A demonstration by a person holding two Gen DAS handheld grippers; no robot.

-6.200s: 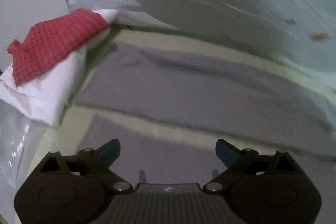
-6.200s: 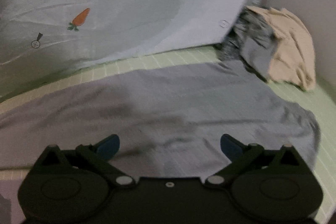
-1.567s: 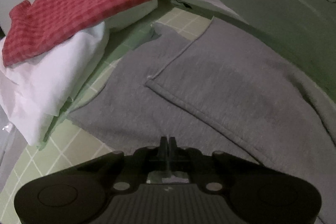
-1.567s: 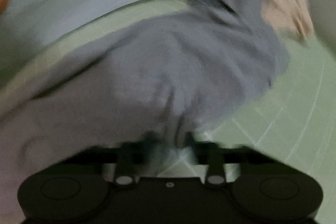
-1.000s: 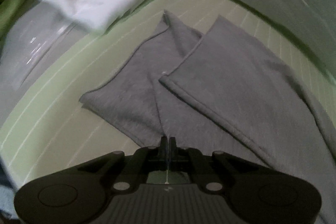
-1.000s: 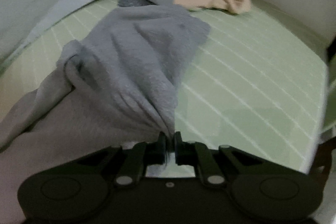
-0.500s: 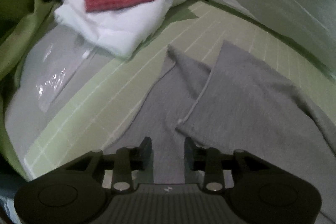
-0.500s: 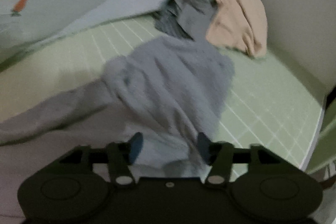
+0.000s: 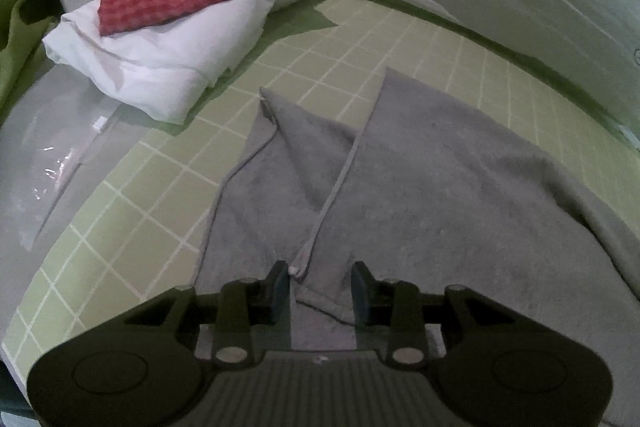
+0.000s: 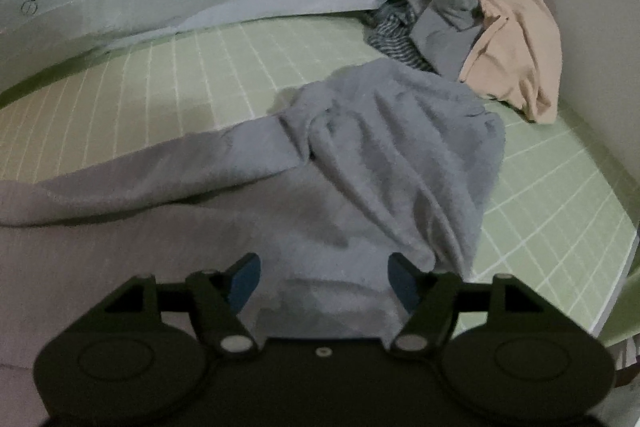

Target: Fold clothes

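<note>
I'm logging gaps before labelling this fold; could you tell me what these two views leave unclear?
- Left wrist view: the grey garment has its near edge hidden by the open left claw.
- Right wrist view: soft blur; the garment's bunched end hides its lower layers behind the open right claw.
- Clothes pile: the pieces overlap, so no count is possible.

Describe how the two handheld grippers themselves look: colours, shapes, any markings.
Both are matt black. The left gripper has a wide body with two round discs, silver pivot screws on angled linkage arms, a ribbed centre panel with a small pale mark, and dark blue-grey finger pads. The right gripper has the same build, a smooth centre with one screw, and brighter blue pads. No cables or sleeves show.
</note>
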